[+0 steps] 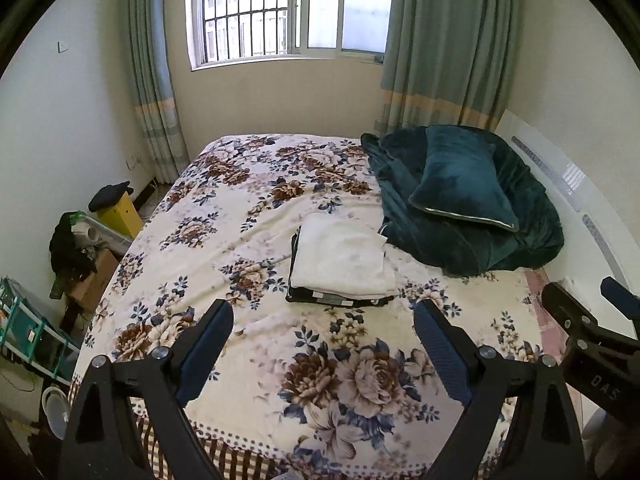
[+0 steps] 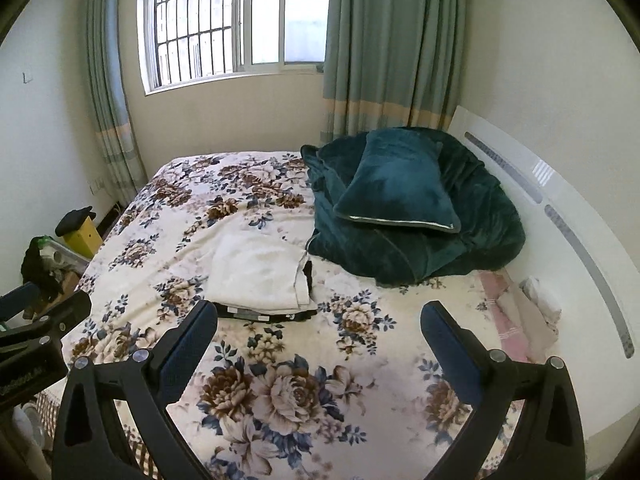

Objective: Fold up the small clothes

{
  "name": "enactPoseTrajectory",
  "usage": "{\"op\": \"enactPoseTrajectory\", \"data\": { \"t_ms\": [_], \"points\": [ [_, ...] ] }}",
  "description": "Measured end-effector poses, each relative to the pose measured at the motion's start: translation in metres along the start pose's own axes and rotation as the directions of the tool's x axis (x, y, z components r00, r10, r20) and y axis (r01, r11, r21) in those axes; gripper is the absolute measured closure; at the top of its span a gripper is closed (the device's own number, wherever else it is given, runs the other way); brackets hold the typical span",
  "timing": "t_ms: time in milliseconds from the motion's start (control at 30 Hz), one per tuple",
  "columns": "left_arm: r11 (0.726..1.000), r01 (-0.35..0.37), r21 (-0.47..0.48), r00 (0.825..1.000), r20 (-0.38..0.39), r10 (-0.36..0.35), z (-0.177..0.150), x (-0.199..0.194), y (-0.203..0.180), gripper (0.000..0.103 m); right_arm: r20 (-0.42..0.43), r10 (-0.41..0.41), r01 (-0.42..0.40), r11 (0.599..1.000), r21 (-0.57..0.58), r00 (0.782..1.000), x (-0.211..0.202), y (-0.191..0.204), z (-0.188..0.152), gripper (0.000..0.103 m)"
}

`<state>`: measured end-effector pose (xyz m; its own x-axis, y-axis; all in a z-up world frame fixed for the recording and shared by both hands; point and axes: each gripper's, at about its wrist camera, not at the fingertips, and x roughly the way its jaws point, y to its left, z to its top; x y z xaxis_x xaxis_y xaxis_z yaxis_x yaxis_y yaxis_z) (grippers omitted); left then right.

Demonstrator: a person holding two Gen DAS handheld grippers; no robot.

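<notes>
A folded white garment (image 1: 340, 258) lies on top of a folded dark garment (image 1: 336, 300) in a small stack on the floral bedspread (image 1: 248, 208). The stack also shows in the right wrist view, the white garment (image 2: 256, 272) over the dark garment (image 2: 264, 315). My left gripper (image 1: 324, 312) is open and empty, held above the bed just short of the stack. My right gripper (image 2: 320, 316) is open and empty, also short of the stack and a little to its right. The right gripper's body shows at the right edge of the left wrist view (image 1: 588, 320).
A dark green blanket (image 1: 472, 236) with a green pillow (image 1: 464, 184) on it is heaped at the bed's far right, by the white headboard (image 2: 560, 200). Boxes, a yellow stand (image 1: 120, 210) and clutter stand on the floor left of the bed. Window and curtains behind.
</notes>
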<state>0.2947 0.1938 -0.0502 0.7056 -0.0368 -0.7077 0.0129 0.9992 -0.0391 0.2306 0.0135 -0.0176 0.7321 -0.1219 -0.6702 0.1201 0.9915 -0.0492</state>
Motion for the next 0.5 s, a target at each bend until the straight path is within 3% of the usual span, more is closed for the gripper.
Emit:
{"op": "enactPoseTrajectory", "data": {
  "t_ms": [300, 367, 500],
  "points": [
    [1.0, -0.002, 0.013, 1.0, 0.017, 0.002, -0.013, -0.021, -0.006, 0.01, 0.009, 0.01, -0.01, 1.0, -0.005, 1.0, -0.03, -0.013, -0.008, 0.0],
    [1.0, 0.002, 0.017, 1.0, 0.018, -0.002, -0.015, -0.023, -0.008, 0.0, 0.011, 0.012, -0.012, 1.0, -0.007, 1.0, -0.031, -0.014, -0.009, 0.0],
    [1.0, -0.013, 0.009, 0.999, 0.042, 0.012, -0.016, -0.03, -0.008, 0.0, 0.014, 0.008, -0.008, 1.0, -0.009, 1.0, -0.034, -0.016, -0.01, 0.0]
  ]
}}
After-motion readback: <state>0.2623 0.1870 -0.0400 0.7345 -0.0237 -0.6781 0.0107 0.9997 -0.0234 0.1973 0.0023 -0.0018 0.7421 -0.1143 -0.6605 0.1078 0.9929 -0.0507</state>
